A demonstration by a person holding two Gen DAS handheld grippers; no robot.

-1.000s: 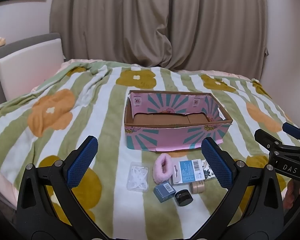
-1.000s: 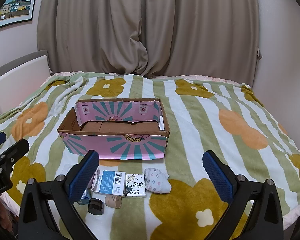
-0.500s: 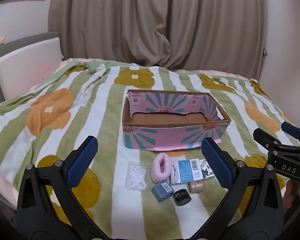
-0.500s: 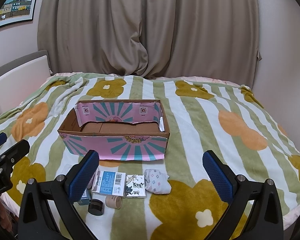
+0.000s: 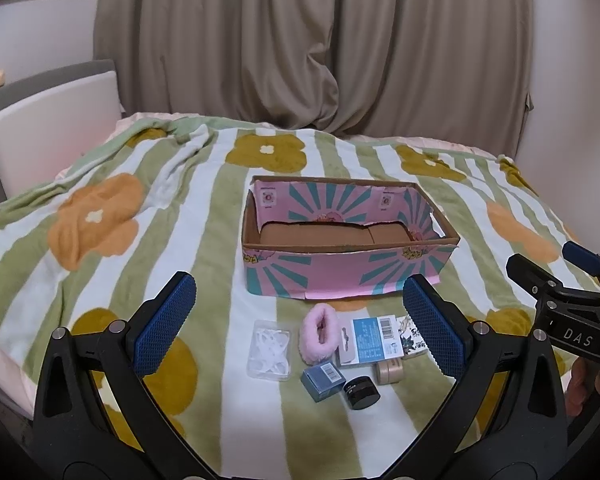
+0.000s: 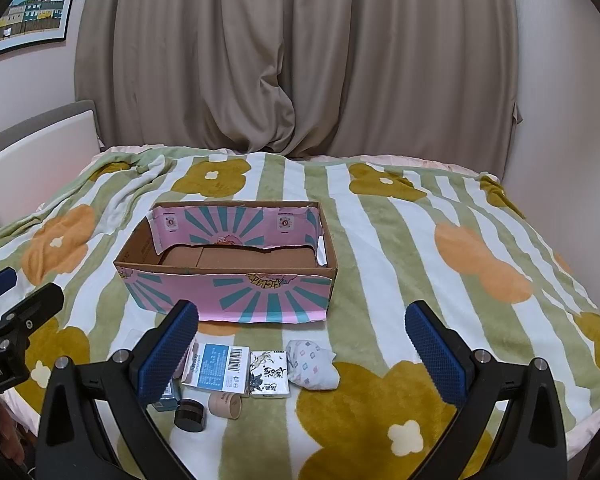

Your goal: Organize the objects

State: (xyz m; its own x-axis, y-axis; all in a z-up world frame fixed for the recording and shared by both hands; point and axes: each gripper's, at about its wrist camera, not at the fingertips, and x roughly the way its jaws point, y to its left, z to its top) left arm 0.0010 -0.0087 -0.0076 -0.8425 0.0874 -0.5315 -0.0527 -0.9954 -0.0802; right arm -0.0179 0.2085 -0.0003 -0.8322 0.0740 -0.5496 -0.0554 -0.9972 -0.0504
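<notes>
An empty pink and teal cardboard box [image 5: 348, 272] [image 6: 236, 296] stands mid-bed. In front of it lie small items: a clear packet [image 5: 270, 348], a pink fluffy scrunchie [image 5: 320, 338], a blue-labelled card pack [image 5: 374, 342] [image 6: 218, 368], a small blue box [image 5: 323, 380], a black jar [image 5: 362, 392] [image 6: 190, 414], a tan roll [image 5: 389, 372] [image 6: 225, 405], a patterned tissue pack [image 6: 269, 374] and a rolled white cloth [image 6: 312, 364]. My left gripper [image 5: 300, 328] hovers open above the items. My right gripper [image 6: 302, 354] is open too, holding nothing.
The bed carries a striped flower blanket [image 5: 148, 248] [image 6: 440, 280]. A white padded headboard [image 5: 48, 132] stands at the left, and beige curtains [image 6: 300, 60] hang behind. The other gripper shows at each view's edge.
The left wrist view has shifted slightly, so the box and items sit a little further left and lower. Both grippers stay open.
</notes>
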